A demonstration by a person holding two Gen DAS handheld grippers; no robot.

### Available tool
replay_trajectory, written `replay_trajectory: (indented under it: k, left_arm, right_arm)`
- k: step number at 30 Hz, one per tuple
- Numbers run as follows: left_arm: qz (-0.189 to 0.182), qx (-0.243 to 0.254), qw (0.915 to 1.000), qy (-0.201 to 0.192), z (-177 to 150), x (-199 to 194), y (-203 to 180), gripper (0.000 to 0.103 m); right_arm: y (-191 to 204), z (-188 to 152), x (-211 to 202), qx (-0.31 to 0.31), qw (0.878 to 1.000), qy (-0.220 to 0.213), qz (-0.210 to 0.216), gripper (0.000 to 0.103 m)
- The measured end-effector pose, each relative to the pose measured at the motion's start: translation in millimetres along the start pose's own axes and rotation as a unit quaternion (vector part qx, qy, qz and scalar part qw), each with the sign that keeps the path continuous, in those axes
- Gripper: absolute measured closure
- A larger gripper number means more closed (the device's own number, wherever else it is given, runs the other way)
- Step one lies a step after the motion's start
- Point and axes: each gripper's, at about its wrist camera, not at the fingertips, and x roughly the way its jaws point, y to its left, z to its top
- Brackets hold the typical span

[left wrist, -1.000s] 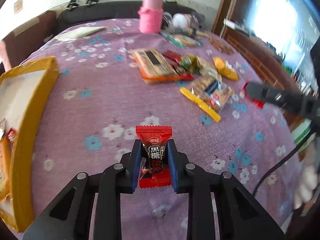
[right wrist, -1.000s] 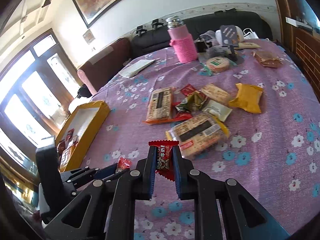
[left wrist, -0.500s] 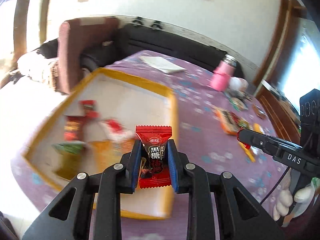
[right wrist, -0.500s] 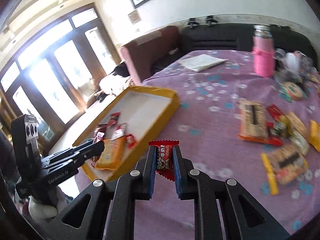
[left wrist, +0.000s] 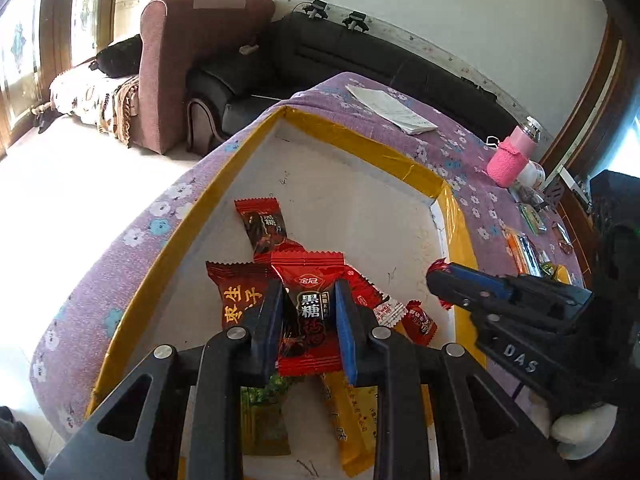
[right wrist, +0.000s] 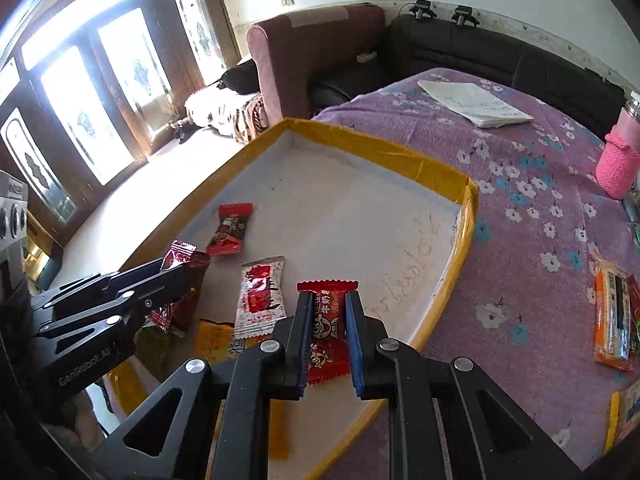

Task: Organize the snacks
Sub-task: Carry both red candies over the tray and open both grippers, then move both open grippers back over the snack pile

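Carrying step, by the look of it, with both loads brought over the yellow-rimmed tray (left wrist: 416,170): left gripper (left wrist: 310,322) clamped on a red brown-sugar candy (left wrist: 310,312) above the packets already lying inside, right gripper (right wrist: 328,328) clamped on a red milk candy (right wrist: 326,332) over the tray's near edge. Next, probably, a short lowering into the bare white floor beyond the pile, then a release of each sweet without disturbing its neighbours. Farther off, hard to read: loose snacks (right wrist: 612,320) cut off at the frame edge on the purple flowered cloth (right wrist: 532,216), pink bottle (left wrist: 514,154) only partly seen.
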Motion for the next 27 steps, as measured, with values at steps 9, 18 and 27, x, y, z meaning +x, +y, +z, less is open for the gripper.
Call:
replay_trajectory:
  k: [9,18,27]
  left_arm:
    - [-0.038,-0.032,0.9987,-0.007,5.8,-11.0,0.7,0.073]
    - [-0.019,-0.050,0.9917,-0.117,-12.6,-94.7,-15.3,0.028]
    - [0.037,-0.034,0.9784,-0.200,-65.2,-139.9,-54.2,0.019]
  right_arm:
    - [-9.2,-2.9,7.9,-0.004,1.000,-0.005,-0.023,0.079]
    - [-19.2,-17.1,-62.3,0.010,0.996,-0.093,-0.010,0.060]
    - [-48.9,-62.2,-127.6,0.055,0.987,-0.152,-0.022,0.049]
